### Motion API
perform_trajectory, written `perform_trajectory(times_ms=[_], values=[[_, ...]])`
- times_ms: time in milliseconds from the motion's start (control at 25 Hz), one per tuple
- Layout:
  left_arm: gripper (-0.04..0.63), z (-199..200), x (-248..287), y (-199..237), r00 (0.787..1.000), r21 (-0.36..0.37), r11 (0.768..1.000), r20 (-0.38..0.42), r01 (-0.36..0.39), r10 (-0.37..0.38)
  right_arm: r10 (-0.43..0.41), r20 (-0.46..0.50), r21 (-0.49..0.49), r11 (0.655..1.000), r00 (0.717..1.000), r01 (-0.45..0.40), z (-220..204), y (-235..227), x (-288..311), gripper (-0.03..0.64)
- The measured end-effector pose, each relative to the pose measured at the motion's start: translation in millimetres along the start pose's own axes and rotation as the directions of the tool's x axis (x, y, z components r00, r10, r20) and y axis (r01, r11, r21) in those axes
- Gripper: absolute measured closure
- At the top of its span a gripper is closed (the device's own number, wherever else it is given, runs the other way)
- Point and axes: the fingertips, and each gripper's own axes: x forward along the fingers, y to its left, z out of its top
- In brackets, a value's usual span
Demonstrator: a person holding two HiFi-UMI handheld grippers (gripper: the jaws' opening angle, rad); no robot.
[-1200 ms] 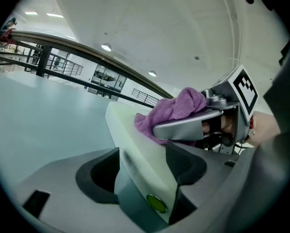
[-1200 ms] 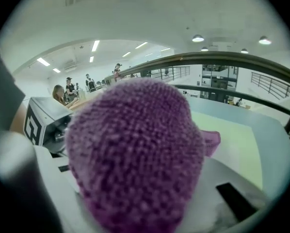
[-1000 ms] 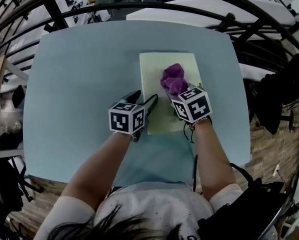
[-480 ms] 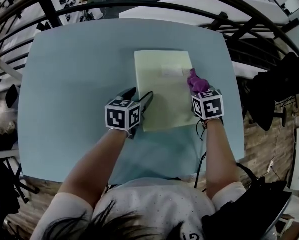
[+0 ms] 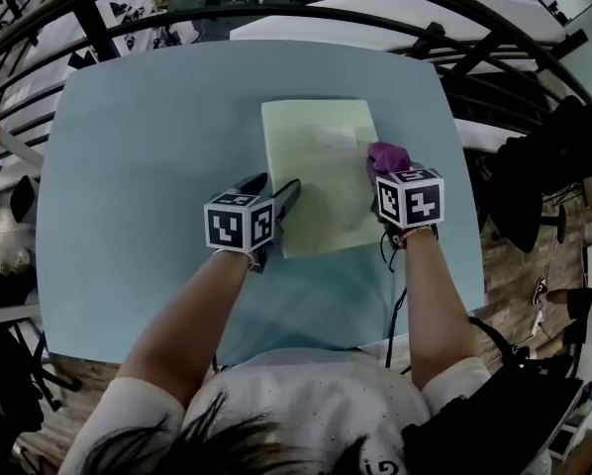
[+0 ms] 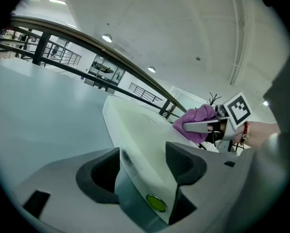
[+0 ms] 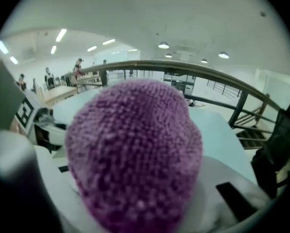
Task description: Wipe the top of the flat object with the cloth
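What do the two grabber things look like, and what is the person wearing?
Both the left gripper and the right gripper carry a white cube printed with black square markers. The left one's body is pale grey, its fingers dark and padded. A black cable hangs along the right arm. The person wears a white, dotted, short-sleeved top.

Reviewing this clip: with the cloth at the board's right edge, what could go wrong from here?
1. The cloth in the right tongs sits at the flat object's right edge; an outward stroke may slip onto the table.
2. The left tongs clamp only the near left edge, so a hard sideways push might pivot the object.
3. The cloth is bunched, so it may leave strips unwiped.
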Motion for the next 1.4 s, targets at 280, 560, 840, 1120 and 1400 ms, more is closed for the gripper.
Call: perform_trajectory(times_ms=[280,560,840,1120,1400], values=[[0.304,-0.3,0.8,0.0,1.0,-0.013,1.0,-0.02,0.013,-0.013,0.342,0.088,0.021,0.938,0.936,-0.345,17.5,121.5,-12.0,0.586],[0.318,-2.2,0.0,-1.3,1.0,0.016,1.0,-0.018,0.008,-0.008,0.354,-0.023,-0.01,0.935,0.935,-0.355,-16.8,153.4,1.5,0.587],[0.318,-1.9,-0.5,-0.4,1.0,0.017,1.0,-0.018,0.012,-0.011,0.186,-0.027,-0.051,0.981,0.982,-0.187,-28.7,118.9,-0.4,0.586],[0.321,-0.2,-2.2,-5.4,1.0,0.022,1.0,-0.011,0.017,-0.017,0.014,-0.043,-0.018,1.0,0.999,-0.015,-46.8,49.4,-12.4,0.586],[0.321,1.0,-2.9,-4.1,1.0,0.021,0.999,-0.013,0.028,-0.028,-0.015,-0.056,0.04,0.999,0.998,0.017,-59.5,12.3,-23.2,0.586]])
